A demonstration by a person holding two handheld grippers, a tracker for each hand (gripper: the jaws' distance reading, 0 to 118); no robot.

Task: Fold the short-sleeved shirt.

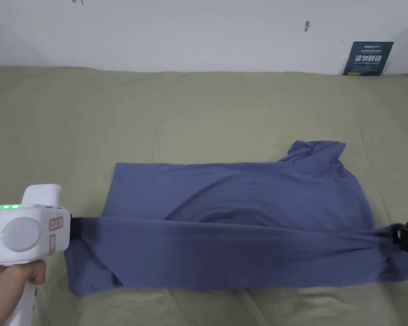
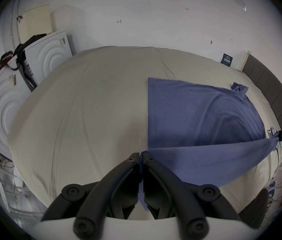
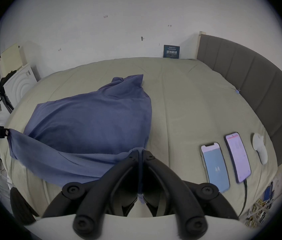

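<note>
A blue short-sleeved shirt [image 1: 241, 199] lies sideways on the olive bed sheet [image 1: 156, 114], its far half flat and one sleeve bunched at the far right. Its near edge is lifted and stretched taut between the two grippers. My left gripper [image 1: 75, 227] is shut on the shirt's left end, with blue cloth pinched between its black jaws in the left gripper view [image 2: 141, 154]. My right gripper [image 1: 400, 237] is shut on the right end, cloth likewise caught between its jaws [image 3: 140, 151]. Below the taut edge the fabric hangs in a loose fold [image 1: 224, 263].
Two phones [image 3: 214, 165] and a small white device [image 3: 259, 148] lie on the bed right of the shirt. A grey padded headboard [image 3: 251, 81] borders that side. A white wall with a dark sign [image 1: 367, 58] stands behind. White panels [image 2: 48, 53] lean at the left.
</note>
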